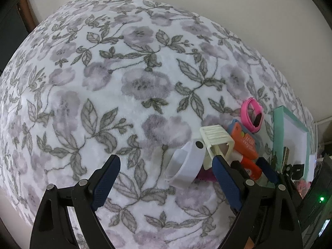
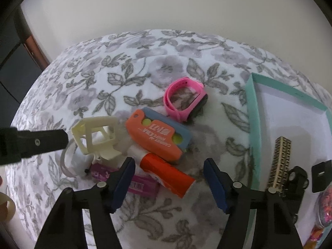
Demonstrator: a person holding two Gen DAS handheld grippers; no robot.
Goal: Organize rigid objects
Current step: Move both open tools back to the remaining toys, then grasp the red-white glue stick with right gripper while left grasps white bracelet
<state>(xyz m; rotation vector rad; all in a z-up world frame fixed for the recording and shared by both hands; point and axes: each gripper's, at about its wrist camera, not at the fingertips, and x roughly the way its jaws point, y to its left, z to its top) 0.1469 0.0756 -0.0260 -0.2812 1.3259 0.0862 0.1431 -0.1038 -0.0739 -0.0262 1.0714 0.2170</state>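
A pile of small objects lies on the floral cloth (image 2: 145, 66): a cream plastic frame (image 2: 95, 137), an orange and blue case (image 2: 159, 137), an orange tube (image 2: 166, 174), a pink watch band (image 2: 184, 99), a purple packet (image 2: 137, 183) and a white band (image 1: 186, 166). My right gripper (image 2: 169, 180) is open, with the orange tube between its fingers (image 2: 123, 182). My left gripper (image 1: 166, 178) is open just before the white band, and its finger (image 2: 41, 143) reaches in beside the cream frame (image 1: 217, 141). The pink band (image 1: 252, 116) and case (image 1: 244, 141) lie beyond.
A teal-rimmed open box (image 2: 252, 124) stands at the right, holding a model tower (image 2: 280, 161), a black toy car (image 2: 296, 178) and a black block (image 2: 322, 175). The box also shows in the left wrist view (image 1: 278, 137). A plain wall rises behind the cloth.
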